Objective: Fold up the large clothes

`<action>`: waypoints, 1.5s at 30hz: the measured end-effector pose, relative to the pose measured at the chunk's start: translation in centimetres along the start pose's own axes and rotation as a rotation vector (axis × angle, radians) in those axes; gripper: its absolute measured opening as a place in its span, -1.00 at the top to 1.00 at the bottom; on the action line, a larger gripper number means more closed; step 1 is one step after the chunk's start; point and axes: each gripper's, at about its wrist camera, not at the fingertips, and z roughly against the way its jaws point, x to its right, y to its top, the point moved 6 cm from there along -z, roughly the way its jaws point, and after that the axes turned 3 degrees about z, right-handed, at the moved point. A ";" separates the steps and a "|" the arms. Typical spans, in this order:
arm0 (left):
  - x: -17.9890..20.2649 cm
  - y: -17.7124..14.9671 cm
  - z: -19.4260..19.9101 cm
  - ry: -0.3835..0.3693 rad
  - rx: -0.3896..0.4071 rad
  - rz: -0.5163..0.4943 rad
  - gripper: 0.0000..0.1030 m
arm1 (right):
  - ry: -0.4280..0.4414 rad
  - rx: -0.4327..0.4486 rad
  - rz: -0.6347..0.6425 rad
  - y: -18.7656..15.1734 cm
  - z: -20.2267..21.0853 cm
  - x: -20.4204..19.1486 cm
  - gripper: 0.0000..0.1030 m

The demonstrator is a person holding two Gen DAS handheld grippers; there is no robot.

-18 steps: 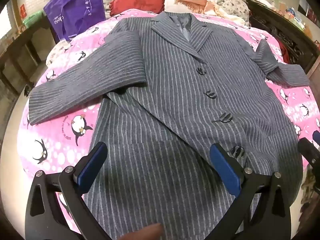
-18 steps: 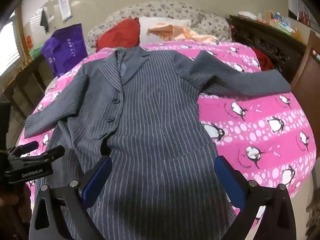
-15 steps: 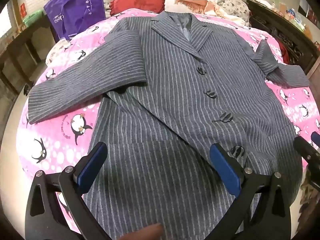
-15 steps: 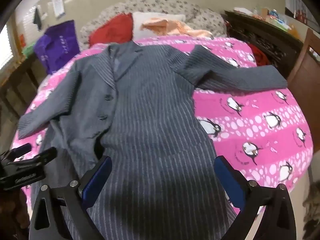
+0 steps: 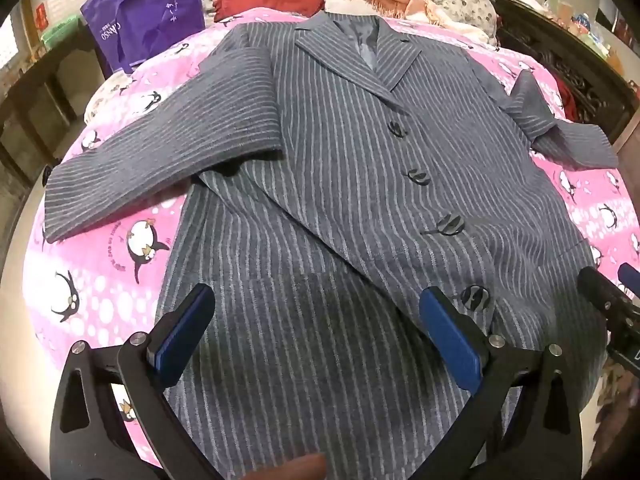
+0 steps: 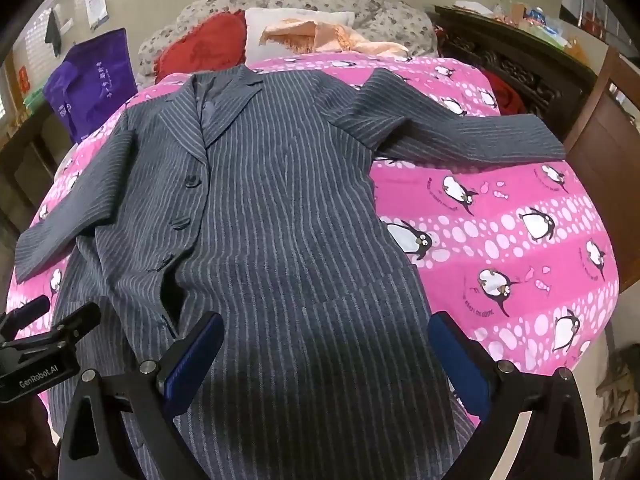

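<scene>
A long grey pinstriped coat [image 5: 328,184] lies front up and buttoned on a pink penguin bedspread [image 5: 100,264], collar at the far end. It also shows in the right wrist view [image 6: 280,216]. Its left sleeve [image 5: 160,144] and right sleeve [image 6: 448,132] lie spread out sideways. My left gripper [image 5: 316,332] is open and empty above the coat's lower left front. My right gripper [image 6: 328,356] is open and empty above the lower right front. Each gripper shows at the edge of the other's view.
Pillows and a red cushion [image 6: 200,48] lie at the bed's head. A purple bag [image 5: 148,12] stands at the far left. Dark wooden furniture [image 6: 516,64] and a wooden panel [image 6: 600,160] line the right side of the bed.
The right gripper's view has tilted and shifted so the coat sits a little further left and lower. The left gripper has hardly moved. Both stay open.
</scene>
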 end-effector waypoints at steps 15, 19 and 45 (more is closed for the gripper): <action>-0.6 0.0 -1.2 -0.015 -0.025 0.012 -0.99 | -0.008 -0.026 0.019 0.1 -1.2 -0.7 -0.97; -0.7 -0.1 -1.4 -0.020 -0.032 0.015 -0.99 | -0.013 -0.033 0.027 0.2 -1.5 -0.9 -0.97; -1.3 -0.3 -2.8 -0.009 -0.035 0.021 -0.99 | 0.011 -0.029 0.037 0.9 -2.9 -1.6 -0.97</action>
